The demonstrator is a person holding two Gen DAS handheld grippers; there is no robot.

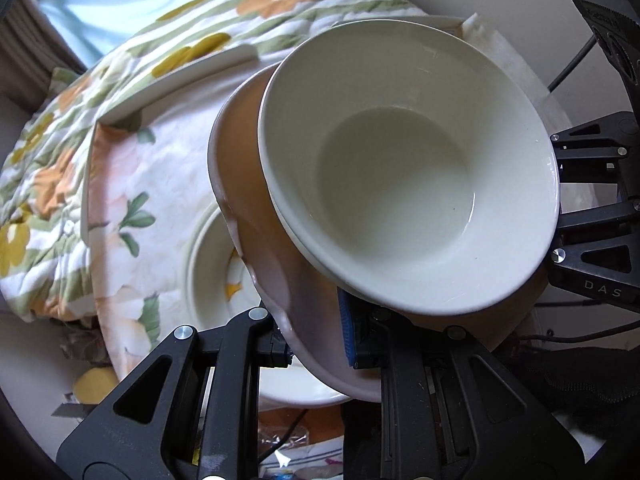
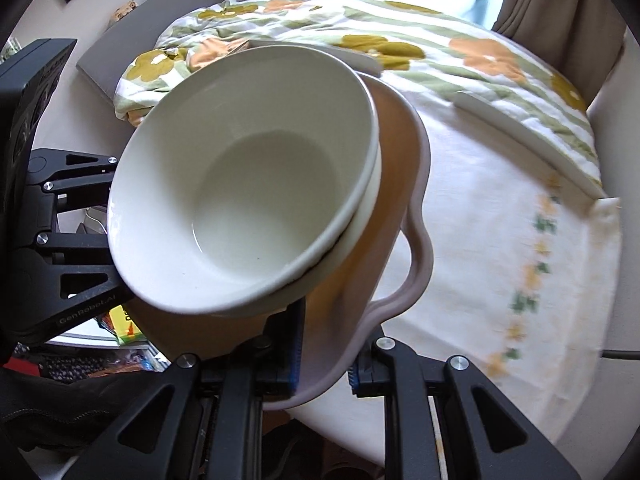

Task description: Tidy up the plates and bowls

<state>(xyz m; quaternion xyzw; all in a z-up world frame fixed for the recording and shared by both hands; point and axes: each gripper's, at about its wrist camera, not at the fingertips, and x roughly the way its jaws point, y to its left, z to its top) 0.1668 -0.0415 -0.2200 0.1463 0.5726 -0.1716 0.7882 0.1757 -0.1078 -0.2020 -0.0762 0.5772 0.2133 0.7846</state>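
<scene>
Both grippers held one stack. The left gripper (image 1: 320, 344) was clamped on the wavy rim of the pink plate (image 1: 240, 184), and the right gripper (image 2: 324, 364) was clamped on the same plate's rim (image 2: 416, 248) from the opposite side. On the plate, just ahead of each tool's fingers, sat two nested white bowls (image 1: 404, 168), tilted with it.

The stacking looked largely done: bowls nested and on a plate. What was left, by my judgement, was setting the stack down. A floral plate (image 1: 216, 264) lay below the left gripper, possibly where the stack should go.

Beneath and ahead of the tools was a table under a flowered cloth (image 2: 500, 208). Beyond it lay a quilt (image 2: 400, 36), then a window with curtains (image 2: 556, 4).
</scene>
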